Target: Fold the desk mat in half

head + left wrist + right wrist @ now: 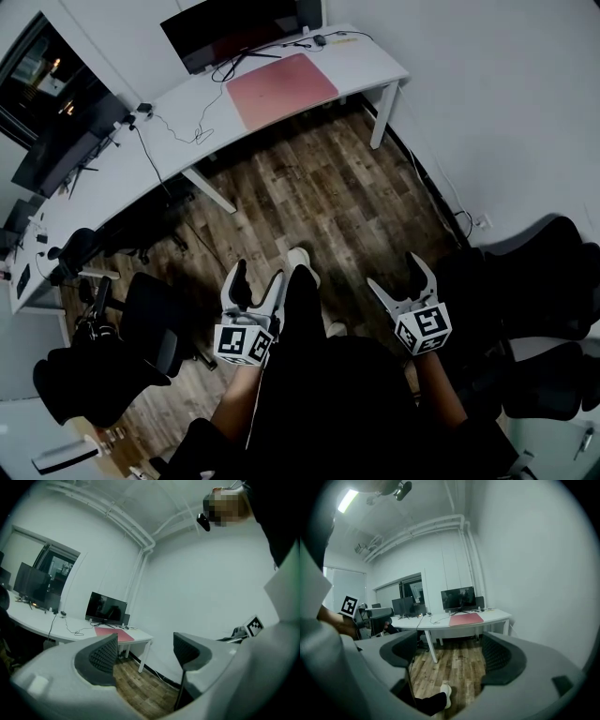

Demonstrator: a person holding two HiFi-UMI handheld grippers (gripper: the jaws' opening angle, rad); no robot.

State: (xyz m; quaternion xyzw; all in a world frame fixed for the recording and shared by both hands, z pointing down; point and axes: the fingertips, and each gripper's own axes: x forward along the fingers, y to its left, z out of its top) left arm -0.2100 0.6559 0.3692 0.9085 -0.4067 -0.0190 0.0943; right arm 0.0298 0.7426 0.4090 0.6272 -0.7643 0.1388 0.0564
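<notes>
A pink desk mat [282,89] lies flat and unfolded on the white desk [375,62] across the room, in front of a dark monitor [246,28]. The mat [112,633] also shows small in the left gripper view, and the mat [466,618] in the right gripper view. My left gripper [258,279] is held low in front of me, open and empty. My right gripper [401,275] is beside it, also open with nothing between its jaws. Both are far from the mat, over the wooden floor.
Wooden floor [309,197] lies between me and the desk. Black office chairs [150,323] stand at left and more black chairs [544,291] at right. Cables [187,127] trail over the desk. More monitors [61,150] sit on the long desk at left. White desk legs [211,187] stand underneath.
</notes>
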